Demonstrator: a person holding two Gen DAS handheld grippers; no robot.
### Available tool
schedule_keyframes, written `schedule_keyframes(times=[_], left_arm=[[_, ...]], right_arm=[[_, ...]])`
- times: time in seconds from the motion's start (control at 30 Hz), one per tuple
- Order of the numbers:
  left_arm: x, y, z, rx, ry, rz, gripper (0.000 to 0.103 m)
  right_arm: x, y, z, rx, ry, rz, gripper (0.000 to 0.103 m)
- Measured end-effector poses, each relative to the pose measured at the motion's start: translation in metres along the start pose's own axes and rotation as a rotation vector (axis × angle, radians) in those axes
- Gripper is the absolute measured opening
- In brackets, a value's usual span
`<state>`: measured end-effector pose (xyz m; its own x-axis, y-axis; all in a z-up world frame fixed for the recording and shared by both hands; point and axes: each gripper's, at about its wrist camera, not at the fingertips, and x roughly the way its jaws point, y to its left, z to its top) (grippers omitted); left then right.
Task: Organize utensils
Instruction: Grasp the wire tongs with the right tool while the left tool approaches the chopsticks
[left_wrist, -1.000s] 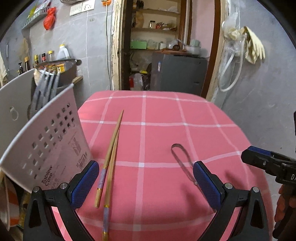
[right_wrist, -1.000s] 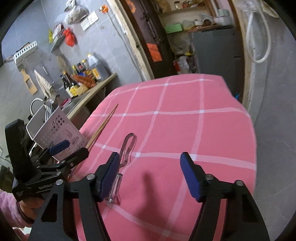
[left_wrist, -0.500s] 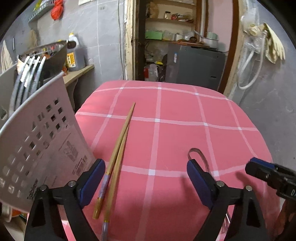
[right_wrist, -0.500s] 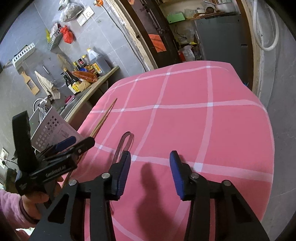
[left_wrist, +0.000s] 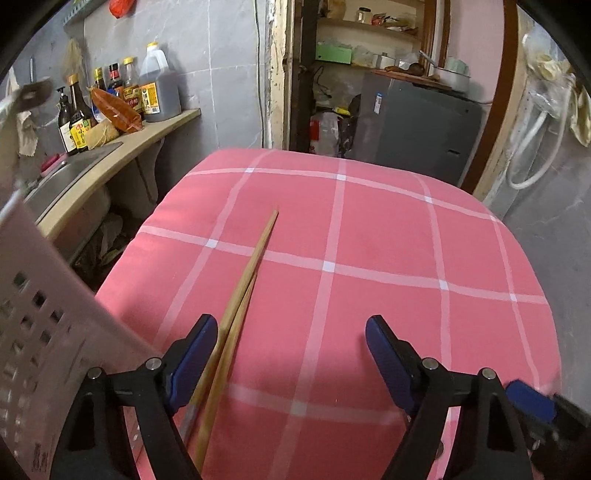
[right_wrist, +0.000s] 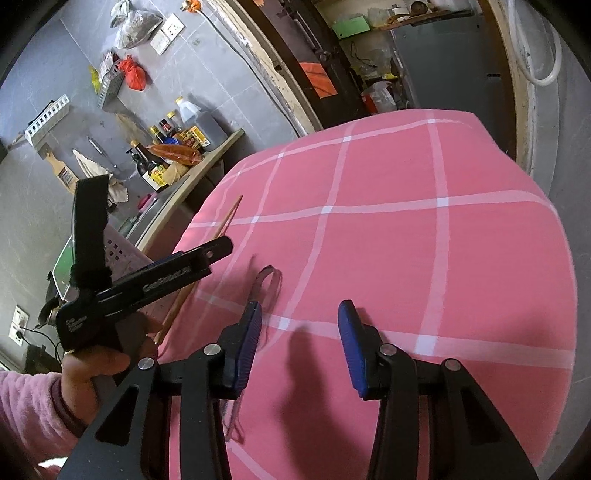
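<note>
Two wooden chopsticks (left_wrist: 255, 266) lie side by side on the pink checked tablecloth (left_wrist: 388, 236). Their near ends pass between the jaws of my left gripper (left_wrist: 290, 350), close to its left pad. The jaws are closing and do not touch the sticks. A thin metal utensil with a looped end (right_wrist: 266, 284) lies further right, and its handle runs under the left finger of my right gripper (right_wrist: 301, 332). That gripper stands open with only cloth between its pads. In the right wrist view a hand (right_wrist: 92, 365) holds the left gripper (right_wrist: 218, 251) over the chopsticks (right_wrist: 231, 216).
A white perforated basket (left_wrist: 40, 332) stands at the table's left edge, close to my left gripper. Beyond it a counter (left_wrist: 147, 136) carries sauce bottles and a sink (left_wrist: 66, 177). A grey cabinet (left_wrist: 417, 136) stands behind the table. The cloth drops off at the right and far edges.
My left gripper has moved over the chopsticks, which now lie between its narrowing jaws; the basket slid off to the left. The right gripper's jaws narrowed and sank toward the metal utensil.
</note>
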<state>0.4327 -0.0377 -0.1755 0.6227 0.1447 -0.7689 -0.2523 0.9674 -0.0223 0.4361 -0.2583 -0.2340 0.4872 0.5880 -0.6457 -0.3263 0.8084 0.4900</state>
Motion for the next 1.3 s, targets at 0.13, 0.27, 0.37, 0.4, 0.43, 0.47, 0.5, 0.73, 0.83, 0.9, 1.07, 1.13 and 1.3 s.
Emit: schedule_keyframes(times=[0.13, 0.27, 0.37, 0.4, 0.43, 0.47, 0.5, 0.73, 0.83, 0.9, 1.07, 1.13, 1.3], left_arm=[[0.006, -0.001, 0.0, 0.01, 0.01, 0.006, 0.079], [0.012, 0.001, 0.002, -0.005, 0.028, 0.001, 0.075], [0.014, 0.001, 0.003, -0.014, 0.031, 0.0, 0.074], [0.014, 0.001, 0.003, -0.015, 0.032, -0.003, 0.074], [0.015, 0.0, 0.002, -0.017, 0.032, -0.002, 0.074], [0.015, 0.0, 0.002, -0.018, 0.031, -0.002, 0.073], [0.015, 0.0, 0.002, -0.02, 0.03, -0.003, 0.073], [0.017, 0.005, 0.005, -0.042, 0.027, -0.017, 0.07], [0.018, 0.005, 0.006, -0.043, 0.026, -0.017, 0.07], [0.018, 0.006, 0.006, -0.046, 0.025, -0.02, 0.07], [0.019, 0.006, 0.006, -0.046, 0.025, -0.019, 0.07], [0.019, 0.007, 0.006, -0.047, 0.027, -0.017, 0.07], [0.026, 0.002, 0.012, -0.026, 0.03, 0.037, 0.07]], right_arm=[[0.008, 0.006, -0.002, -0.005, 0.022, 0.008, 0.033], [0.017, 0.014, -0.004, -0.027, 0.049, 0.016, 0.031], [0.021, 0.02, -0.005, -0.052, 0.06, 0.0, 0.031], [0.022, 0.021, -0.004, -0.058, 0.064, -0.005, 0.031], [0.023, 0.022, -0.003, -0.064, 0.069, -0.017, 0.029], [0.024, 0.024, -0.003, -0.071, 0.073, -0.029, 0.028], [0.024, 0.026, -0.002, -0.08, 0.076, -0.039, 0.028], [0.032, 0.034, 0.0, -0.112, 0.093, -0.067, 0.022], [0.031, 0.035, 0.0, -0.129, 0.097, -0.095, 0.014], [0.03, 0.036, 0.0, -0.134, 0.103, -0.107, 0.004], [0.027, 0.035, 0.002, -0.127, 0.101, -0.131, 0.004], [0.023, 0.028, 0.002, -0.105, 0.096, -0.138, 0.003], [0.011, 0.011, 0.005, -0.06, 0.069, -0.158, 0.003]])
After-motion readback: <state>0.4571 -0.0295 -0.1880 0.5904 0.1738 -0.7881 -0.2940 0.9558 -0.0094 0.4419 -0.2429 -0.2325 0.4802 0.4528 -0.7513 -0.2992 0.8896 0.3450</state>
